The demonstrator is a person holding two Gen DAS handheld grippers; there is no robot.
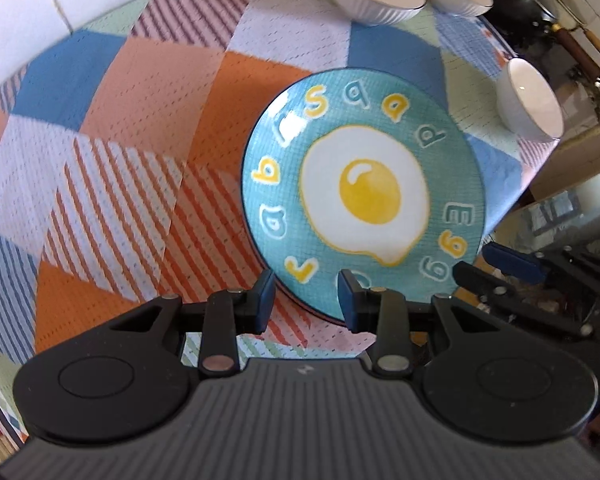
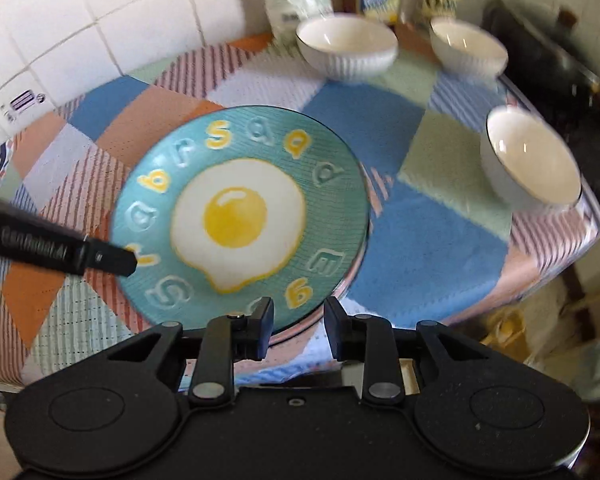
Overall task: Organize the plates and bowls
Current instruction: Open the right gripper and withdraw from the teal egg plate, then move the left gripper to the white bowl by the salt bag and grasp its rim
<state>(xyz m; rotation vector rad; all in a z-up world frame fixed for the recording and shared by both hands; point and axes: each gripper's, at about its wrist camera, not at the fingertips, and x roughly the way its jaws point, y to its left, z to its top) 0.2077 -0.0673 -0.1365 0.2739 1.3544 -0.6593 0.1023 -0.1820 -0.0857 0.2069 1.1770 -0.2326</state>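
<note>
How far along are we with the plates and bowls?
Early. Nothing looks stacked: three white bowls stand apart on the patchwork cloth. In hand: both grippers, left and right, sit open at the near rim of the egg plate, not gripping. Gathering everything remains.

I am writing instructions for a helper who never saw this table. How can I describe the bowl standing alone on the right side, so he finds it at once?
Start at the patchwork tablecloth and find the blue fried-egg plate in its middle. Two white bowls stand side by side at the far edge; the lone bowl sits to the plate's right, near the cloth's right edge, apart from that pair.
</note>
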